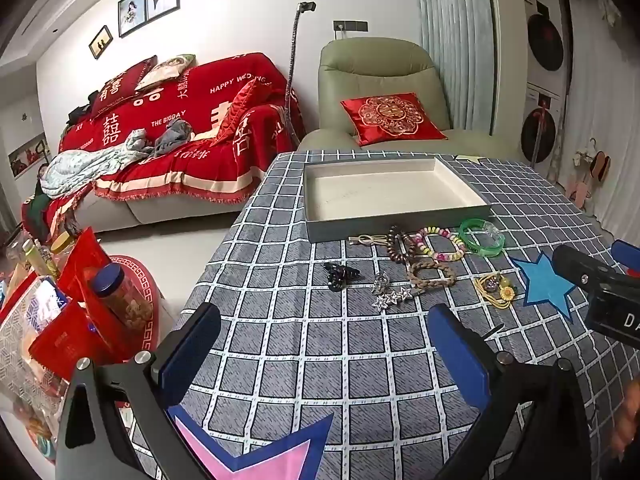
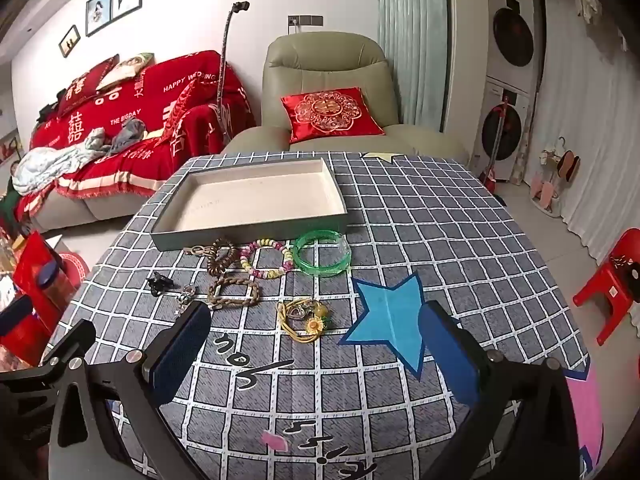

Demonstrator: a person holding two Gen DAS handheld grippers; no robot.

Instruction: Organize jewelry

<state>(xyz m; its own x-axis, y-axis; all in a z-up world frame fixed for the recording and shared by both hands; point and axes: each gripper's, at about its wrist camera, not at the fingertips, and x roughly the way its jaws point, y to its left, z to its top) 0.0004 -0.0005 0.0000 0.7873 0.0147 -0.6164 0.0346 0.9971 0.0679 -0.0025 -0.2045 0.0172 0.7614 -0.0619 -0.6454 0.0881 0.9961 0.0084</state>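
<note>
An empty white-lined tray [image 1: 320, 200] [image 2: 188, 216] lies at the far side of the checked table. In front of it lie a green bangle [image 1: 481, 237] [image 2: 322, 255], a pastel bead bracelet [image 1: 440, 243] [image 2: 267, 258], a dark wooden bead bracelet [image 1: 397, 243] [image 2: 221, 255], a braided cord bracelet [image 1: 431, 274] [image 2: 234, 291], a gold sunflower piece [image 1: 497, 287] [image 2: 304, 318], a black hair claw [image 1: 339, 274] [image 2: 159, 283] and silver star clips [image 1: 390, 295]. My left gripper [image 1: 324, 356] is open and empty, short of the jewelry. My right gripper [image 2: 316, 356] is open and empty, just short of the sunflower piece.
A blue paper star [image 1: 546, 284] [image 2: 390, 316] lies on the cloth right of the jewelry, a pink star [image 1: 248, 452] at the near edge. Red bags and jars [image 1: 92, 304] stand left of the table. A red stool [image 2: 612, 280] stands at the right.
</note>
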